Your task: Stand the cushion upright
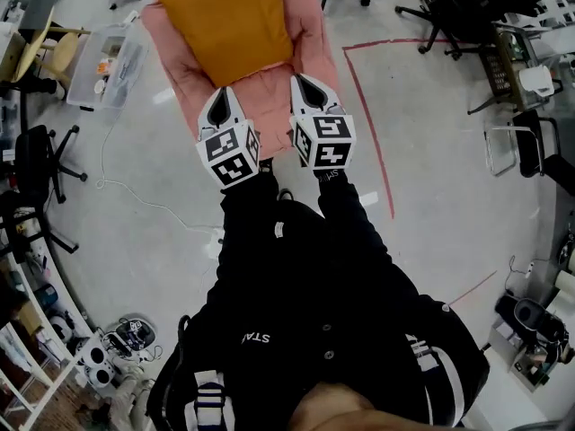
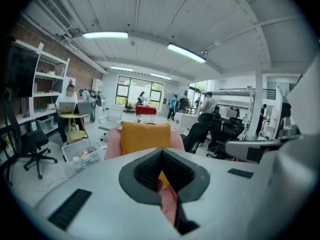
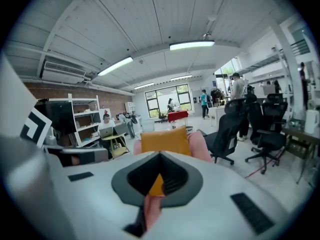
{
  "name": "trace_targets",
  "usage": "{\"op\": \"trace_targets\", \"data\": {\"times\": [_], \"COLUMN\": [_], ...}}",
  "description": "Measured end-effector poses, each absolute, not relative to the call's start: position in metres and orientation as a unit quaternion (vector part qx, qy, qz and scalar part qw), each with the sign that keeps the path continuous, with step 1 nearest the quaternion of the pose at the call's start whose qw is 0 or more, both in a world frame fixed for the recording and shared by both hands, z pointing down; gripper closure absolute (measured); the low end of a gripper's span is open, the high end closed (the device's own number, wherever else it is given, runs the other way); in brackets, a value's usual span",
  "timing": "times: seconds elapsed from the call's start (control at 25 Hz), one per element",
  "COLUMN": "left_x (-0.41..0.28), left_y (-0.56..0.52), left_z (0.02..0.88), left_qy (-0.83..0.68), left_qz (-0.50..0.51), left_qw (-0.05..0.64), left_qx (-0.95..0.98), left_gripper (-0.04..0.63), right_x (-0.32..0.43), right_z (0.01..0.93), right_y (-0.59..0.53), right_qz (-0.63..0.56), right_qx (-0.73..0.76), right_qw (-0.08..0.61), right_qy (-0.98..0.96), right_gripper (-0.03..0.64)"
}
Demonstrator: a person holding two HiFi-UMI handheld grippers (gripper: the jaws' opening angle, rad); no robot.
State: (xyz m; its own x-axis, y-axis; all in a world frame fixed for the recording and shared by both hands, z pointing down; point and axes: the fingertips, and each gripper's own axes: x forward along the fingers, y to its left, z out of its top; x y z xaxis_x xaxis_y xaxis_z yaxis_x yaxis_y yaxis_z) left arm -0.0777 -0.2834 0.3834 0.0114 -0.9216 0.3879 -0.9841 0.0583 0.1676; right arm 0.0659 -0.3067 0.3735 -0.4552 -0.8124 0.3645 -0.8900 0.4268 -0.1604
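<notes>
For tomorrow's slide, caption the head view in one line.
Left gripper and right gripper clamp the near edge of a pink cushion bearing an orange cushion.

One orange cushion (image 1: 225,21), one pink cushion (image 1: 310,48), two grippers (image 1: 226,93) (image 1: 303,81), one clear plastic bin (image 1: 126,72)

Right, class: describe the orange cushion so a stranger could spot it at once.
Find the red tape line on the grey floor. Left of it, the left gripper and right gripper pinch the near edge of a pink cushion. The orange cushion rests on that, smaller and plain mustard.
</notes>
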Motion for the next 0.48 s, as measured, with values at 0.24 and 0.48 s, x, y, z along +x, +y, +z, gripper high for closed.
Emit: {"op": "trace_targets", "data": {"times": [0.24,0.48], "left_x": [-0.040,-0.028], "left_y": [-0.241,-0.226], "left_z": [0.322,0.253], "left_qy": [-0.669,-0.644], "left_qz": [0.074,0.053], "left_qw": [0.178,0.117], "left_qx": [0.718,0.754], "left_gripper": [0.595,0.595], "right_x": [0.069,0.063], "right_z": [0.305,0.247], "right_y": [-0.259,-0.232], "right_qz": [0.147,0.093], "right_qx": [0.501,0.498], "right_qw": [0.095,0.085], "right_qy": [-0.847,-0.858], "right_gripper": [0.603,0.604]}}
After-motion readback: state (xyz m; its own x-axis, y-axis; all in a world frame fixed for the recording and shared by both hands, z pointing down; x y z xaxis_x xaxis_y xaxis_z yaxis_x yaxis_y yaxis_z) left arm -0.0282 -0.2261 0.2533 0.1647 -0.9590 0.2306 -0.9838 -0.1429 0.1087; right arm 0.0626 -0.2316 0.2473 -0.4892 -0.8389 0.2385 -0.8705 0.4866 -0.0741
